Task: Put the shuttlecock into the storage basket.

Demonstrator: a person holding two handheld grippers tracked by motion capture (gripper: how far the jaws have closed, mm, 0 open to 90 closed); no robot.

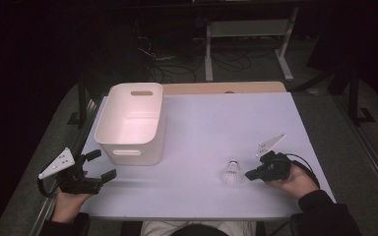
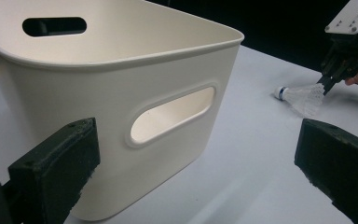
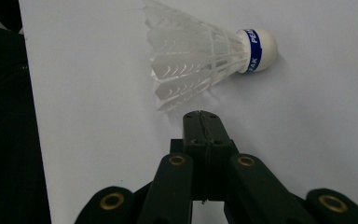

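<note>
A white feather shuttlecock [image 1: 233, 174] with a blue-banded cork lies on its side on the white table [image 1: 206, 123], front right. My right gripper [image 1: 251, 174] is shut just beside its feather skirt. In the right gripper view the closed tips [image 3: 201, 115] stop a little short of the shuttlecock [image 3: 205, 56], with nothing between them. My left gripper [image 1: 102, 165] stands open at the front left, in front of a white plastic bin [image 1: 133, 123]. Through its wide-apart jaws [image 2: 196, 177] I see the bin's handle-slot wall [image 2: 121, 98], the shuttlecock [image 2: 298, 95] and the right gripper [image 2: 327, 83] farther off.
The bin is empty and stands at the table's left. A wooden strip [image 1: 226, 87] runs along the far edge. Beyond it are a desk frame [image 1: 248, 29] and cables on the floor. Bare table lies between bin and shuttlecock.
</note>
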